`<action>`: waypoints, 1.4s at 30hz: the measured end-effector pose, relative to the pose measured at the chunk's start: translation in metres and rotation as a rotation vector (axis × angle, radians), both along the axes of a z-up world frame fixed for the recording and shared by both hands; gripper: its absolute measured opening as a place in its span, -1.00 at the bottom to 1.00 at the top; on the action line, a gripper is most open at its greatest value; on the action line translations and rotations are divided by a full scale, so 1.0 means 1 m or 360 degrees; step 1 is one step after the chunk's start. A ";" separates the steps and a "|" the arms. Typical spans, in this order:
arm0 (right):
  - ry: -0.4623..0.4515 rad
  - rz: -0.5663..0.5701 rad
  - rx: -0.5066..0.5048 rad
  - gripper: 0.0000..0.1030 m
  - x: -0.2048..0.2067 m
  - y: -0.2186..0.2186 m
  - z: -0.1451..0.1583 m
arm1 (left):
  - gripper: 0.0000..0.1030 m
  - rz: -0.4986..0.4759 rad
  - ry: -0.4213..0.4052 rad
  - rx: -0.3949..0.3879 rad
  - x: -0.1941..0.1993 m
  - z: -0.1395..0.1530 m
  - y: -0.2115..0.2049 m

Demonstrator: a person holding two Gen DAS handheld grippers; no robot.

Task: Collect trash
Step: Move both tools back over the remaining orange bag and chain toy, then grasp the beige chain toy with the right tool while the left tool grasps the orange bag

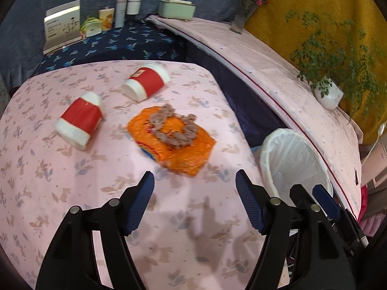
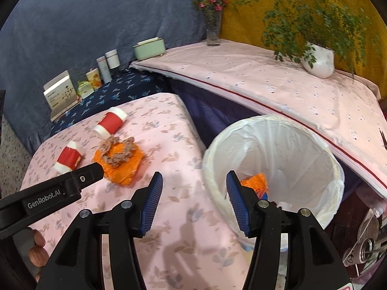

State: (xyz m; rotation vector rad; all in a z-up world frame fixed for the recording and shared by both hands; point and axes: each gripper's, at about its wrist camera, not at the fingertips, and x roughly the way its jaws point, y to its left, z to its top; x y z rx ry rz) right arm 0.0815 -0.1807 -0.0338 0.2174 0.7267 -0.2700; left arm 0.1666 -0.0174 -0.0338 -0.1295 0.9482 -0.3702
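An orange wrapper [image 1: 174,142] with a grey-brown crumbly string [image 1: 173,125] on it lies on the pink floral table [image 1: 72,193]. Two red and white paper cups [image 1: 81,119] [image 1: 146,82] lie on their sides behind it. My left gripper [image 1: 194,181] is open and empty just short of the wrapper; it also shows in the right wrist view [image 2: 96,169]. My right gripper [image 2: 193,181] is open and empty at the rim of the white-lined bin [image 2: 273,169], which holds an orange wrapper [image 2: 255,181]. In that view the table's wrapper [image 2: 121,166] and cups [image 2: 69,159] [image 2: 111,122] lie to the left.
The bin also shows in the left wrist view [image 1: 290,159], right of the table. A long pink-covered shelf [image 2: 266,84] carries a potted plant [image 2: 319,60], a flower vase [image 2: 212,31] and a green box [image 2: 150,48]. Cans and a card [image 1: 63,24] stand on the dark blue cloth.
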 end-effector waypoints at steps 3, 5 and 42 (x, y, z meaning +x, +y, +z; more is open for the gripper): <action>0.0009 0.0046 -0.0004 0.04 0.006 0.014 -0.001 | 0.28 0.0061 0.0012 -0.0010 0.004 -0.002 0.019; 0.0015 0.0075 -0.0009 0.04 0.010 0.024 -0.001 | 0.28 0.0102 0.0022 -0.0018 0.007 -0.003 0.032; 0.0238 0.0416 -0.0005 -0.84 0.152 0.110 -0.070 | 0.41 0.0325 0.0016 0.0078 0.083 -0.023 0.109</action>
